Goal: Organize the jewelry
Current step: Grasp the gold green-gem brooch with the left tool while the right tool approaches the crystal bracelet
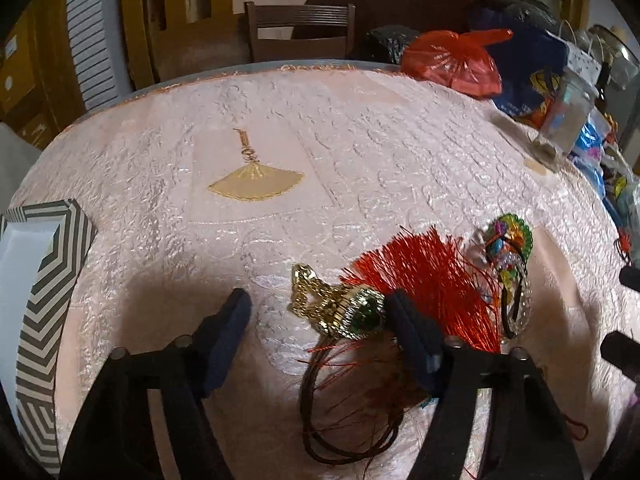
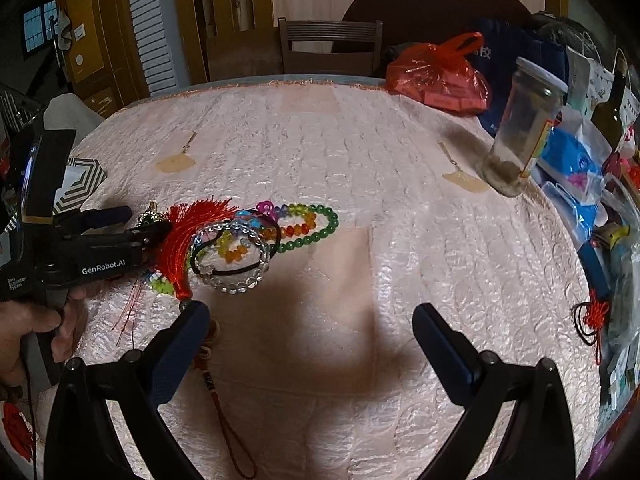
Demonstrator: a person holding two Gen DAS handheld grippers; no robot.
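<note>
Left claw (image 1: pixel 320 312) was partly open, pads not pressing anything; gold chain with green-stone pendant (image 1: pixel 352 308) lay between the fingers, against the right one. Red tassel (image 1: pixel 432 284) sat at 1 o'clock of it, colourful bead bracelets (image 1: pixel 512 256) further out at 2. Striped box (image 1: pixel 44 292) was at 9 o'clock. Right claw (image 2: pixel 312 324) was wide open, empty, over bare tablecloth (image 2: pixel 400 184); jewelry pile at its 10 o'clock, clear bead bracelet (image 2: pixel 236 256) nearest. Glass jar (image 2: pixel 524 128) stood at 2 o'clock.
</note>
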